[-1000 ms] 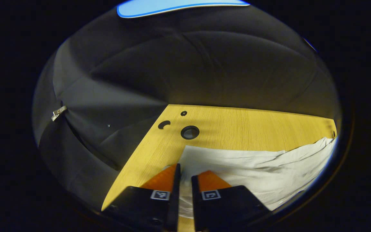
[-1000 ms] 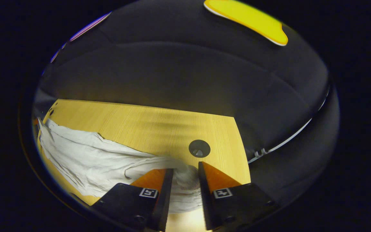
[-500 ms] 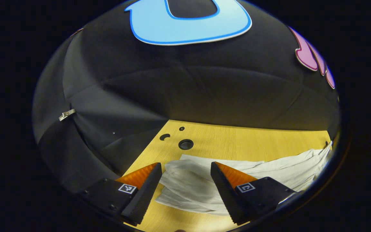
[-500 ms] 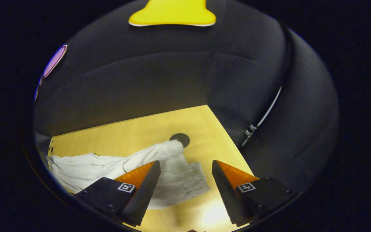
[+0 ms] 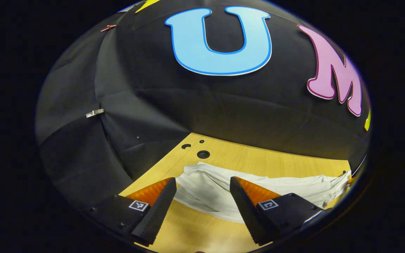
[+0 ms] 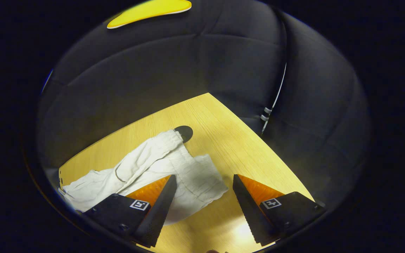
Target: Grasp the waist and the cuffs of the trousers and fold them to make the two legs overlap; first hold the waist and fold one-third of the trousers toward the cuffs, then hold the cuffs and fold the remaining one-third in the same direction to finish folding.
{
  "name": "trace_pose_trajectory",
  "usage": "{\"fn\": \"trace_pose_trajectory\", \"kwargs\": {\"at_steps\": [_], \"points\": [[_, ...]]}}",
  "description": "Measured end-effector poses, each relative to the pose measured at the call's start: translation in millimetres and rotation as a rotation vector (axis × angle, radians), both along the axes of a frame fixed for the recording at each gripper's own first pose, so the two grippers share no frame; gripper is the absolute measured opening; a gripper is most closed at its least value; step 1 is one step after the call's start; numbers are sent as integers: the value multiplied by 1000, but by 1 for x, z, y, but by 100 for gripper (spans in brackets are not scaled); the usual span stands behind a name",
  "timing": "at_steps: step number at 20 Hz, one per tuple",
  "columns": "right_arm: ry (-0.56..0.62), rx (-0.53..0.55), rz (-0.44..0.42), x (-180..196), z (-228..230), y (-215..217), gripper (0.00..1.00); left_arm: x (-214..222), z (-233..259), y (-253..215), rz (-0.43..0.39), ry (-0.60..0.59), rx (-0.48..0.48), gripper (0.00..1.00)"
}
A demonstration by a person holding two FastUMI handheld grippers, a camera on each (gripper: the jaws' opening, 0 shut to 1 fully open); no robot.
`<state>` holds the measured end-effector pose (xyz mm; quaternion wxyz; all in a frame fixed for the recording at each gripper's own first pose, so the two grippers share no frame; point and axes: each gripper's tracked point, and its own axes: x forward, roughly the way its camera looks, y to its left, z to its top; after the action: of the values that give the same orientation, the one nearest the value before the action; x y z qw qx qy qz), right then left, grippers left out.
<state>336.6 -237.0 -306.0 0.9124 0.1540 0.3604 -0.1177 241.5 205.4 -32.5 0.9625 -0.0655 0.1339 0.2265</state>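
Both grippers (image 5: 202, 196) (image 6: 204, 195) hover, jaws apart, above white trousers (image 6: 160, 165).

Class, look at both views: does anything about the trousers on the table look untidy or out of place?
Yes. The trousers lie rumpled on the table, one edge rolled up and covering part of a round hole. Both grippers are open above them.

Both views are dim overall — light falls from above onto the wooden table (image 5: 258, 161), leaving the black cloth wall (image 5: 223, 102) murky. In the right gripper view a bright glare patch sits on the near tabletop (image 6: 241, 230). The pale trousers (image 6: 174, 165) stand out brightly, their folds softly shadowed. Fisheye distortion bends the table edges, and detail smears toward the rims — the centres are sharp.
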Motion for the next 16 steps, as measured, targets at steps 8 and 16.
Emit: {"fn": "trace_pose_trajectory", "kwargs": {"at_steps": [8,16], "points": [[12,-65,-7,1,-16,8,95,-17,11,-34,-26,-1,9,96],[38,-3,18,1,-16,34,28,-18,0,-58,-138,38,34,97]]}}
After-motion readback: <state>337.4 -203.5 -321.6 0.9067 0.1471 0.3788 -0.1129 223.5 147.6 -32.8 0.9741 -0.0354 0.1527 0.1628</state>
